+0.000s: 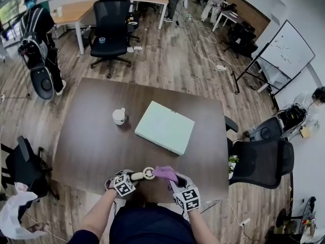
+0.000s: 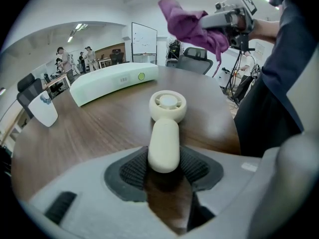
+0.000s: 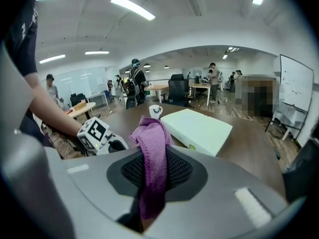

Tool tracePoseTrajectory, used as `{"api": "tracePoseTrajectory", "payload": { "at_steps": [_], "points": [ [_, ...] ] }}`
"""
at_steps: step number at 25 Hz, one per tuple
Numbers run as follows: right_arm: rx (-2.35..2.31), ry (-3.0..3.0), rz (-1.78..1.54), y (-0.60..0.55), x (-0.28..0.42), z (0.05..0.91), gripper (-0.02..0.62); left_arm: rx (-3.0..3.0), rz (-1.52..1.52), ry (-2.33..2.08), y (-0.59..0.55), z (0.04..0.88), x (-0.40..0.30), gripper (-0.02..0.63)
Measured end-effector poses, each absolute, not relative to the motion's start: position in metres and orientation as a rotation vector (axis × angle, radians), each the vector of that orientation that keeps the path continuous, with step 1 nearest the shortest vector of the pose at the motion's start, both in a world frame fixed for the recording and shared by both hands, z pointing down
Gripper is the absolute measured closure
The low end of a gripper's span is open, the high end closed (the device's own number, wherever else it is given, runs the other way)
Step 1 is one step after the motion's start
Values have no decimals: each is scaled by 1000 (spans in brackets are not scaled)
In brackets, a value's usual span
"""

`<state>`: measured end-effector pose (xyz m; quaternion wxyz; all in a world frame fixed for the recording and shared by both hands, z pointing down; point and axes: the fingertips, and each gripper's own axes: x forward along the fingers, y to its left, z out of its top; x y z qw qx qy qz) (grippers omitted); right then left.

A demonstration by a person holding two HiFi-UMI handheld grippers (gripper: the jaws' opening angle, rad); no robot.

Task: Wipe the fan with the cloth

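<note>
The fan (image 2: 167,128) is a small cream hand-held one with a round head on a stubby rounded handle. It sits at the near edge of the counter (image 1: 91,131), just in front of the person, and whether it rests on the wood or is lifted slightly cannot be told. The left tool (image 2: 163,169) is closed on the lower end of the handle, with a ribbed pad pressing each side, and the head points away from it. The fan looks light, stiff and smooth-skinned, probably hard plastic, so it is likely to twist or slide between the pads if pushed from the side. The handle is the sound place to hold it. The head, with its open ring and hub, seems the more delicate part and is best left free for wiping. The right tool (image 3: 154,172) is clamped on the purple cloth (image 3: 153,148), which is held in the air above and beyond the fan and does not touch it. The cloth is soft and limp, and a loose bunch stands past the pads. That free fold should mould round the head under light pressure, while hard rubbing would likely lever the fan in its grip. A pale green box (image 1: 165,127) and a cup (image 1: 119,116) stand farther back, well apart from the work.
</note>
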<state>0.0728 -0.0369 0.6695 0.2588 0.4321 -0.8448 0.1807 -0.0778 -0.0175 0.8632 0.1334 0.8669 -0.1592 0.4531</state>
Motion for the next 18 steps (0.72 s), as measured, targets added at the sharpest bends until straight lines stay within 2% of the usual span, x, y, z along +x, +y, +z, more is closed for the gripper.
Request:
{"api": "tracePoseTrajectory", "payload": {
  "at_steps": [9,18],
  "points": [
    [830,-2033,252,-43,59,744,520,2497,1343,-436,-18,865,-79,410],
    [650,-1932,201,-52,33,787,520,2491,1340,-448,-19,864,-81,410]
  ]
}}
